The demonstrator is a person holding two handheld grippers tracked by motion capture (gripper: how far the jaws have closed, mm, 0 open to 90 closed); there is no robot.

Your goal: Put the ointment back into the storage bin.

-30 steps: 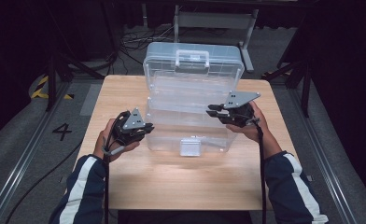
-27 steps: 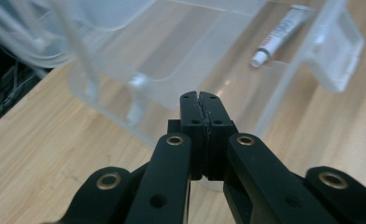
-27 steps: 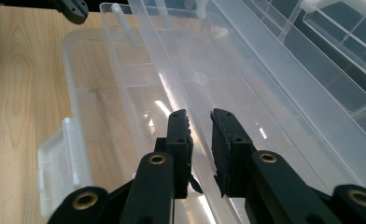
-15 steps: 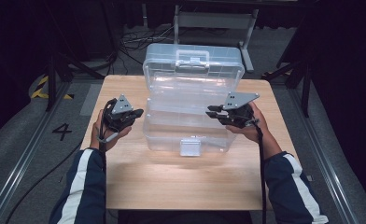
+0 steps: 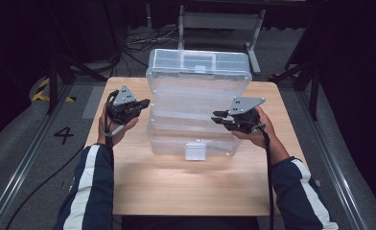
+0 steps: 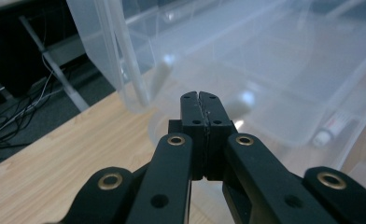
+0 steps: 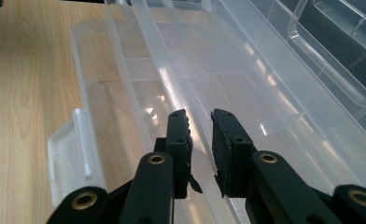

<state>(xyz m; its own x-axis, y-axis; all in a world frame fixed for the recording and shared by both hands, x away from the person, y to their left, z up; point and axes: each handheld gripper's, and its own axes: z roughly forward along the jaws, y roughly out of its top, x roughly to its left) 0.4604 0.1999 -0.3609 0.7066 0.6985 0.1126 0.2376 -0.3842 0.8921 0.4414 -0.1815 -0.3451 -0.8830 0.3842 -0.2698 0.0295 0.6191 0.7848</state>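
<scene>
A clear plastic tiered box (image 5: pixel 198 91) stands open on the wooden table (image 5: pixel 176 187), its lid raised at the back and its trays stepped out. My left gripper (image 5: pixel 145 102) is by the box's left side, shut with nothing between its jaws (image 6: pixel 200 95). At the box's right, my right gripper (image 5: pixel 215 117) is shut on the rim of the middle tray, which runs between its jaws (image 7: pixel 200 116). A small white tube (image 6: pixel 333 126) lies inside the box.
The box's white front latch (image 5: pixel 195 150) hangs at its near side, also visible as the latch (image 7: pixel 71 149) in the right gripper view. Bare tabletop lies in front of the box. Dark floor, cables and stands surround the table.
My left gripper has drawn off the box's left side, moving farther back and slightly up. The right gripper has stayed put on the tray rim.
</scene>
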